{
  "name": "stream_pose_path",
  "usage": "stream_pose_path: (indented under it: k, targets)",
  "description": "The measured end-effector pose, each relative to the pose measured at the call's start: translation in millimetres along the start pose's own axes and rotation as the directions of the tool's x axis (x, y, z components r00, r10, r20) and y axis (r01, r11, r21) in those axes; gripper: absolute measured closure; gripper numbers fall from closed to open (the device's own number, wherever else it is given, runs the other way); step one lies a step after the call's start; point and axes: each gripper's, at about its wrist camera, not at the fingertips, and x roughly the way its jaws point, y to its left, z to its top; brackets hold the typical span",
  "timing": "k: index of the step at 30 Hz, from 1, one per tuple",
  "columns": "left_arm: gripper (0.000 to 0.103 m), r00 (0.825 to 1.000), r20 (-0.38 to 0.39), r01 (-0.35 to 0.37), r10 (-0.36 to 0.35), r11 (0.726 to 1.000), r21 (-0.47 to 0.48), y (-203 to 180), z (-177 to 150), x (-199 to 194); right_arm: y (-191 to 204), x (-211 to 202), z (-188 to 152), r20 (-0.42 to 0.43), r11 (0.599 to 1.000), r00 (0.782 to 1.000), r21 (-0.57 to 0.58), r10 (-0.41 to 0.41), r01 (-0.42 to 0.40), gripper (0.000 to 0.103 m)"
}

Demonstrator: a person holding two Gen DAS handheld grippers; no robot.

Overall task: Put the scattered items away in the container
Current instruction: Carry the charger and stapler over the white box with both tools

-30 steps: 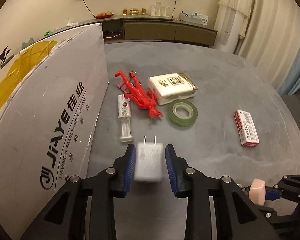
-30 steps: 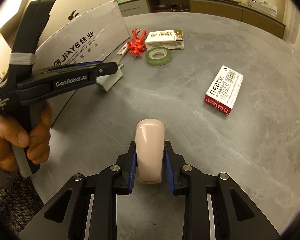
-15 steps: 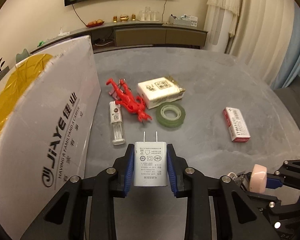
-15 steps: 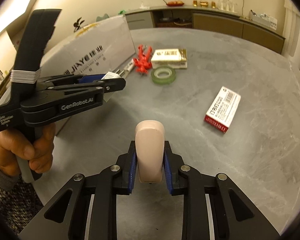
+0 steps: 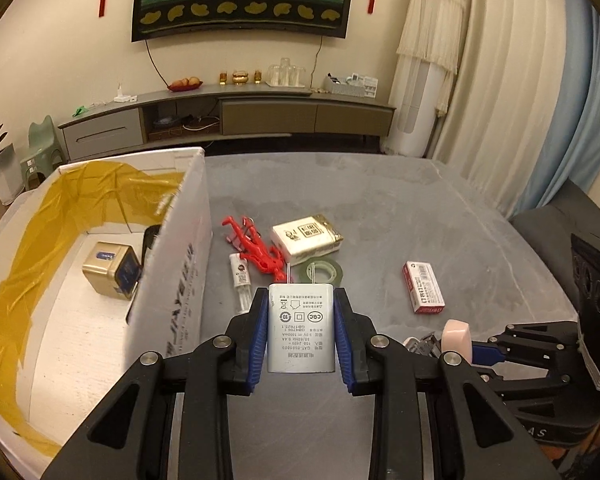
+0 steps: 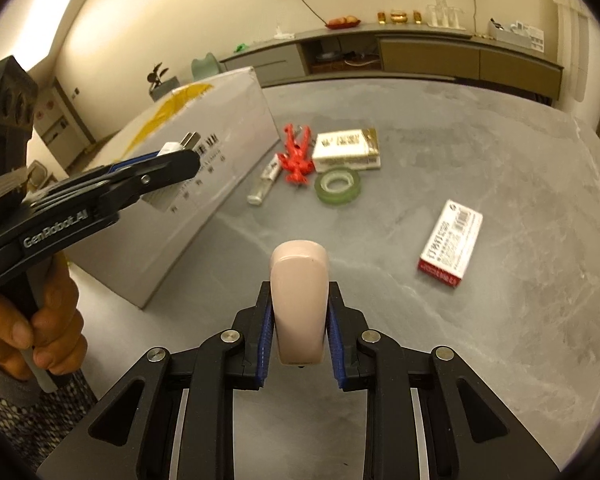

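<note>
Raised since a second ago, the left tool [image 5: 301,330] now looks over the box [image 5: 168,280] wall while clamping the white charger [image 5: 301,328], prongs forward, probably to clear that wall for a drop inside. At its right the right tool [image 6: 299,316] grips a pink object [image 6: 299,300] above the desk [image 6: 500,152]. Near the box's far corner lie tape roll [image 6: 337,185], red toy [image 6: 297,155] and staple box [image 6: 450,237].
</note>
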Motion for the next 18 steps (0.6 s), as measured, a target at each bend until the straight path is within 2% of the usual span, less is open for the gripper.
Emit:
stream_pose_path:
  k: [18]
  targets:
    - [0.071, 0.991, 0.135, 0.0, 0.016, 0.993, -0.121, 63, 11, -65, 57, -16, 29, 0.083, 0.997, 0.994, -0.037, 0.064, -0.061, 0.078]
